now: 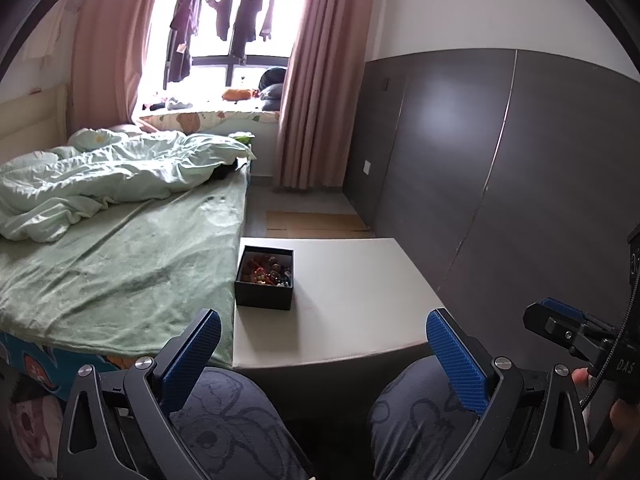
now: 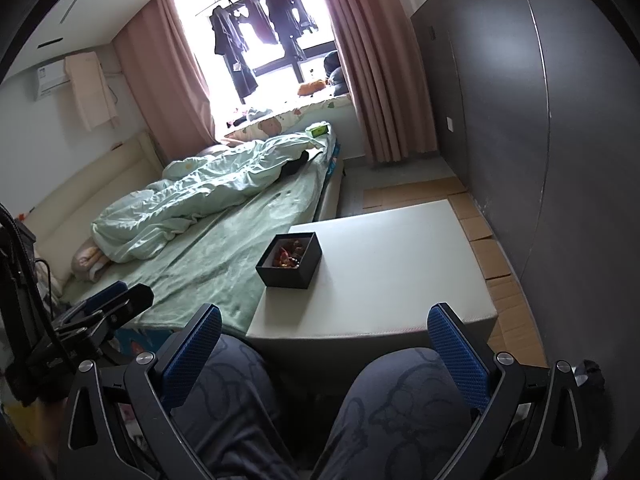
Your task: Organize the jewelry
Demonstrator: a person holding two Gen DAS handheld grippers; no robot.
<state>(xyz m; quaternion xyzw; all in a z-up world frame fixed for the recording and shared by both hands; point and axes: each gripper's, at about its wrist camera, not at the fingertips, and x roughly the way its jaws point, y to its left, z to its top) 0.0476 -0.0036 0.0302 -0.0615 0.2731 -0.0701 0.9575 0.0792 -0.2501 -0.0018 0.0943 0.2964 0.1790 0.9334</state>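
Observation:
A small black open box (image 1: 265, 278) (image 2: 289, 260) full of mixed colourful jewelry (image 1: 267, 270) (image 2: 289, 255) stands on the left part of a white low table (image 1: 360, 296) (image 2: 392, 264). My left gripper (image 1: 324, 344) hangs open above a person's knees, well short of the box, with nothing between its blue pads. My right gripper (image 2: 325, 342) is likewise open and empty over the knees, near the table's front edge. Each gripper also shows at the side of the other's view: the right one (image 1: 560, 326) and the left one (image 2: 116, 300).
A bed (image 1: 120, 256) (image 2: 208, 248) with a green sheet and a rumpled quilt adjoins the table's left side. A dark grey wall panel (image 1: 500, 168) (image 2: 560, 140) runs along the right. Flattened cardboard (image 2: 492, 276) covers the floor beside the table. A person's legs (image 1: 240, 420) (image 2: 380, 408) fill the foreground.

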